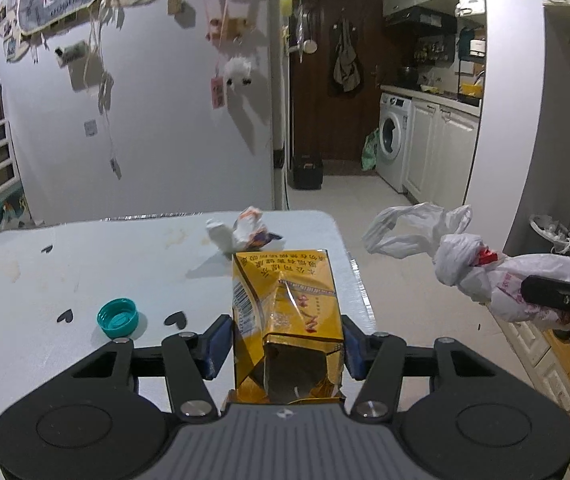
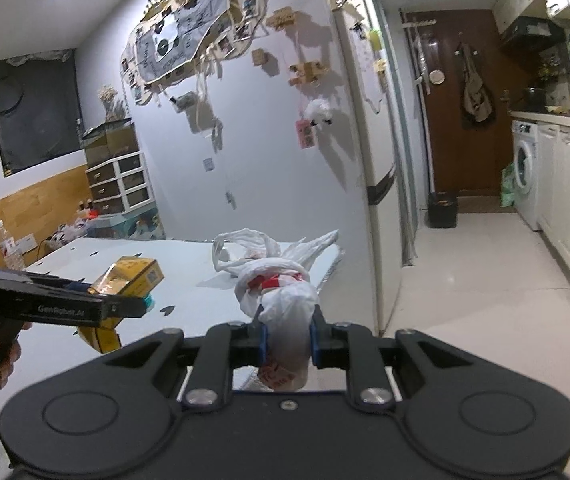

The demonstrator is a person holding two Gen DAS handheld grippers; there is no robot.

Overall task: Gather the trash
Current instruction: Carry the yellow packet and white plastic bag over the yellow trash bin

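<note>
A crushed yellow drink carton [image 1: 287, 320] hangs above the white table [image 1: 85, 264], with my left gripper [image 1: 285, 344] shut on its sides between the blue pads. The carton [image 2: 129, 278] and the left gripper [image 2: 125, 304] also show at the left of the right wrist view. My right gripper [image 2: 288, 340] is shut on a knotted white plastic bag [image 2: 281, 292] with red print, held beyond the table's right edge. That bag [image 1: 469, 268] floats at the right of the left wrist view. A teal bottle cap [image 1: 118, 318] and crumpled wrappers [image 1: 245, 232] lie on the table.
A white bin with a liner [image 1: 549, 232] stands on the floor at the right. A fridge [image 2: 377, 160] stands beyond the table's far end. A washing machine [image 1: 395, 140] and cabinets line the corridor. A plastic bottle [image 2: 7, 246] stands at the far left of the table.
</note>
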